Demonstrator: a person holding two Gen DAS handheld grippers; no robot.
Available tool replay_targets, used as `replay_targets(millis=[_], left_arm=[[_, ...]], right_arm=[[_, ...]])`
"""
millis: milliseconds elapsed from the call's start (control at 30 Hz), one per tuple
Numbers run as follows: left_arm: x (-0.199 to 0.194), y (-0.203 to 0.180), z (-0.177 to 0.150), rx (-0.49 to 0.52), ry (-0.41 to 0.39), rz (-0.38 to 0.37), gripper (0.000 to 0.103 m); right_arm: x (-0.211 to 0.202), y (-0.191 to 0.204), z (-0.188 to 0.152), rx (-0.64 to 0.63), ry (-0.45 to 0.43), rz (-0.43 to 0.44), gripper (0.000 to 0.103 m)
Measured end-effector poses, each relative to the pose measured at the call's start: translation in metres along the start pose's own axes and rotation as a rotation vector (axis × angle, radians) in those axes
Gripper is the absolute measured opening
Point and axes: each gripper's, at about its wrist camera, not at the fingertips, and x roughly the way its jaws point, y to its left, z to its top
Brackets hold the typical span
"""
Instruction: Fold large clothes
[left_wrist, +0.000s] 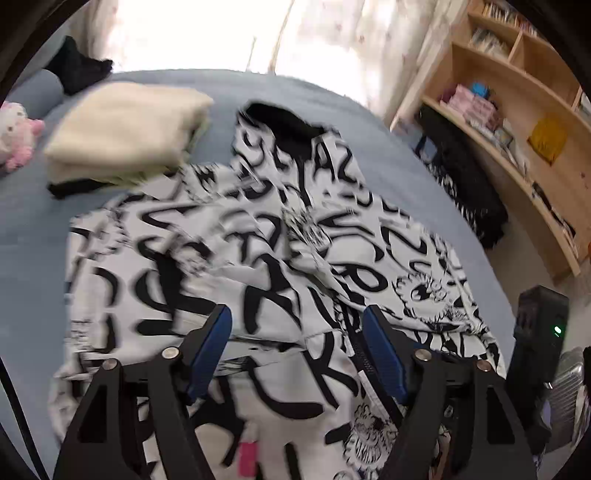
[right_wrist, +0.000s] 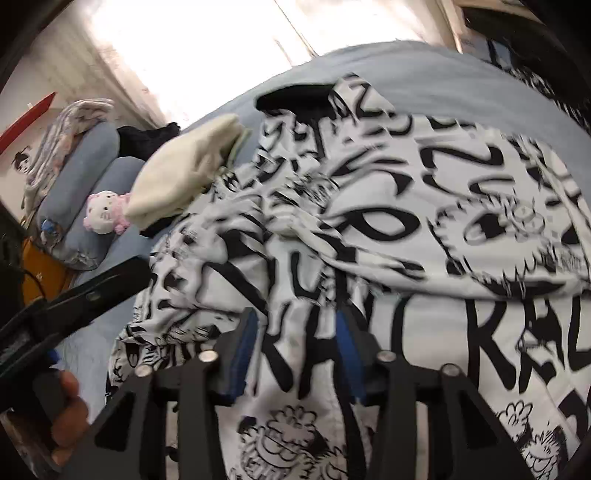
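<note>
Your left gripper (left_wrist: 297, 343) stands apart, empty, above the printed shirt (left_wrist: 258, 266); your right gripper (right_wrist: 297, 345) is half apart around a ridge of it. It lies rumpled on the bed (left_wrist: 33, 229), cream pile (left_wrist: 122, 129) at ten o'clock. Mid-fold: next pinch an edge.

Bright window (left_wrist: 192, 33), wood shelf (left_wrist: 517, 110) rt.
</note>
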Motion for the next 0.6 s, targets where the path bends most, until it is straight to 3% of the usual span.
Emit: replay_targets(millis=[133,200,333,467,600], left_arm=[[-0.031,0.028,-0.005,-0.039,-0.061,0.086,0.080],[-0.037,0.049,-0.012,-0.068,-0.066,0.168,0.080],[-0.028,0.090,-0.027,-0.147,-0.001,0.279,0.080],[-0.010,0.121,-0.048,-0.203,0.067,0.306,0.080],[0.002,0.135,-0.061,-0.211,0.089,0.320,0.080]], right_arm=[[-0.004,0.027,0.011,-0.103,-0.022,0.018,0.049],[-0.002,0.046,0.015,-0.182,-0.026,0.030,0.049],[0.014,0.089,0.012,-0.397,-0.019,0.015,0.058],[0.041,0.117,0.000,-0.610,0.019,-0.038,0.058],[0.079,0.127,-0.012,-0.792,0.083,-0.177,0.058]])
